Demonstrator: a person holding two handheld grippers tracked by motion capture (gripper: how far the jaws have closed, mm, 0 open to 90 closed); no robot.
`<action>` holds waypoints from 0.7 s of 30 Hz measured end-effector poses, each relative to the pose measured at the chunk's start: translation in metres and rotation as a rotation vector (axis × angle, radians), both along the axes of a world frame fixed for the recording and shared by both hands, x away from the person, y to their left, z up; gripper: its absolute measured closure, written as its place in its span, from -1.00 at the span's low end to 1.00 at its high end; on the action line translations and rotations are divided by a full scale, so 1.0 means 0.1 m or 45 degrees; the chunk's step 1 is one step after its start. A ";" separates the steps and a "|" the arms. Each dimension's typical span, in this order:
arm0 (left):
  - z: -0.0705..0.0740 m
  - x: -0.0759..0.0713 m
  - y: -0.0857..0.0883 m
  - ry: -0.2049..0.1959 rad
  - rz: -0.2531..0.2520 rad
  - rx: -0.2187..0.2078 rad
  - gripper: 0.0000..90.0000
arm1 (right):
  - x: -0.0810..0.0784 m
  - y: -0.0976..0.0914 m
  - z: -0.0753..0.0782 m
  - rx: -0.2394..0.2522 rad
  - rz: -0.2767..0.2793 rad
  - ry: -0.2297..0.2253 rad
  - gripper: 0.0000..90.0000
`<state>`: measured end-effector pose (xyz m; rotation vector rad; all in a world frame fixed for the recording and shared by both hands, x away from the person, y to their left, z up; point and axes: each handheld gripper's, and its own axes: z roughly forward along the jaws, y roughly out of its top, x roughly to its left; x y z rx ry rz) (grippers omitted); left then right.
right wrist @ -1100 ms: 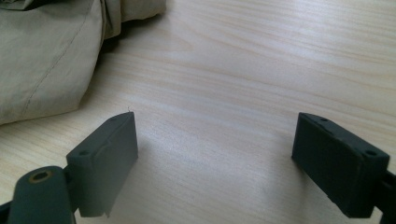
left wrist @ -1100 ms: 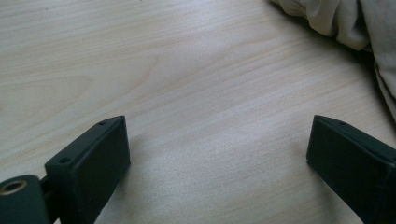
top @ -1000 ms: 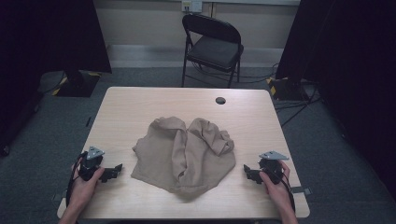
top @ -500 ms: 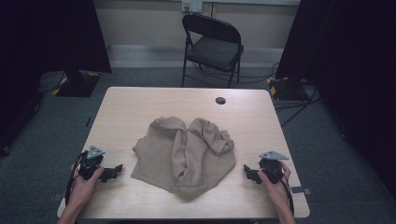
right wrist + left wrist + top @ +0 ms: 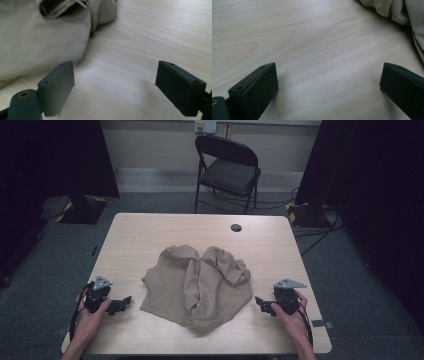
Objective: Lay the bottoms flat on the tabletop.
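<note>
Both grippers, left gripper (image 5: 122, 303) and right gripper (image 5: 260, 303), rest wide open and empty; the crumpled tan cloth garment (image 5: 197, 287) lies between their fingers, so pinch separate edges, not bunched folds.

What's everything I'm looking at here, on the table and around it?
Garment: one, tan, crumpled at the middle of the table.
Table: one, light wood, centre of the room.
Cable hole: one, dark, near the table's far edge.
Folding chair: one, black, beyond the table by the wall.
Wall socket: one, pale, above the chair.
Curtains: dark, at both sides of the room.
Left gripper: one, black, jaws wide open over bare table left of the garment.
Right gripper: one, black, jaws wide open just right of the garment, not touching it.
Hands: two, one holding each gripper at the near edge.
</note>
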<state>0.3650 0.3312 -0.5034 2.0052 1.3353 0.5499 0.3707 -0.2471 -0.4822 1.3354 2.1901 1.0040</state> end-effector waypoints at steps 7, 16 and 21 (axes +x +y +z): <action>0.00 0.01 0.00 0.001 -0.014 0.013 -1.00 | 0.08 0.12 0.20 0.041 0.074 -0.041 -0.67; 0.00 0.01 0.00 0.000 -0.014 0.013 -1.00 | 0.24 0.27 0.38 0.088 0.127 -0.083 -0.67; 0.00 0.01 0.00 0.001 -0.013 0.013 -1.00 | 0.29 0.36 0.42 0.099 0.176 -0.089 -0.67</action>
